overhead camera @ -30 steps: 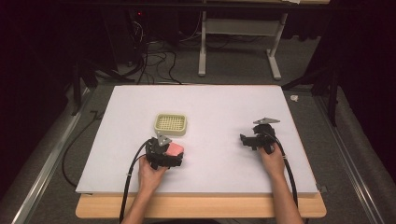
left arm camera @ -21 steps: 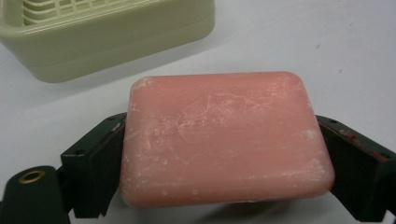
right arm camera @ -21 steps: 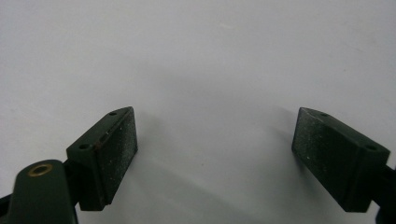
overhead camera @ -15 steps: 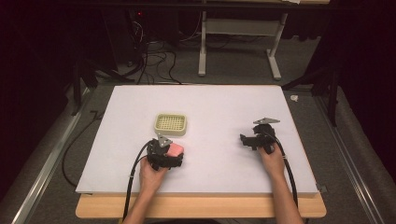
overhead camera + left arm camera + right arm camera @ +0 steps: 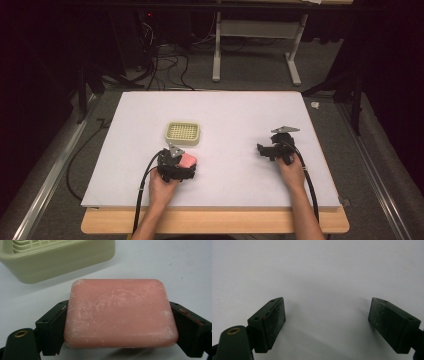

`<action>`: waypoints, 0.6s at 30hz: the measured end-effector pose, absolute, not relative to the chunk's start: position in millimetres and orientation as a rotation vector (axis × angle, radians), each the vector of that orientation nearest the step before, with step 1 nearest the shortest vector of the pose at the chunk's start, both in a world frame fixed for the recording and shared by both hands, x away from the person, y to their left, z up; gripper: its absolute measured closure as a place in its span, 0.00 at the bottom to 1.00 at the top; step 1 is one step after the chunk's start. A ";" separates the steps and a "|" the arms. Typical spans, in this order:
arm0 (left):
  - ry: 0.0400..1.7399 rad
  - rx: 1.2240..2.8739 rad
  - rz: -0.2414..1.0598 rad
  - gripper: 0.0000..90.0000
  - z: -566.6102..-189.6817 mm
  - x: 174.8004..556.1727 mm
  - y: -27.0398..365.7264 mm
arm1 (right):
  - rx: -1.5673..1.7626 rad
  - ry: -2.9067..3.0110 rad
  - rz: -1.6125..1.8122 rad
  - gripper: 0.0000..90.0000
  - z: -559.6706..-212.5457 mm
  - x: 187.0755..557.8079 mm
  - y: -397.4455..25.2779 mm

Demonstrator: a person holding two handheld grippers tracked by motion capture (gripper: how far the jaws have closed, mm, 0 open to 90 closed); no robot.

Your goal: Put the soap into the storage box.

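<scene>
Two tools are sitting low over the white tabletop (image 5: 225, 120), one in each of the person's hands. The left tool (image 5: 176, 167) is gripping a pink soap (image 5: 121, 312) by its two short ends, its black jaws pressing flat against either side. In the high view only a corner of the soap (image 5: 188, 159) is peeking out past the tool's body, near the front edge of the tabletop. The soap's underside is hidden, so I cannot tell whether it is resting on the surface or hanging just above it; a thin shadow is showing beneath its near edge. Its top is looking scuffed, with pale streaks.

Just beyond the soap, a cream dish (image 5: 182, 133) with a slatted grid top is standing on the tabletop, apart from the soap. In the left gripper view the dish (image 5: 57, 260) is being cut off by the top and left edges, so only one corner is showing.

The right tool (image 5: 274, 149) is well apart to the right, its jaws standing wide with nothing between them, only bare white surface. The left hand (image 5: 161, 187) and right hand (image 5: 291, 172) are coming in from the bottom, forearms cut off by the frame. Black cables (image 5: 142, 192) are trailing back from both tools. The floor beyond is dark and hard to make out.
</scene>
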State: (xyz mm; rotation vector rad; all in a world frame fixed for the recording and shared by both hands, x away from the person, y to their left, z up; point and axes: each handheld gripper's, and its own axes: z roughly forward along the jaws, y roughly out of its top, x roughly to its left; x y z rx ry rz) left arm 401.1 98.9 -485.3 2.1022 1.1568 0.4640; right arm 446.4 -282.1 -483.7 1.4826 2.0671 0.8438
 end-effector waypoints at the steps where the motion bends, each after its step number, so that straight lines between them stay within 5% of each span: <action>1: 1.158 2.103 0.464 0.15 -485.1 401.0 98.8 | 1.483 2.067 0.844 0.16 -483.7 446.4 -282.1; 18: 1.121 2.085 0.448 0.15 -476.2 397.5 104.8 | 1.483 2.067 0.845 0.16 -483.7 446.5 -282.1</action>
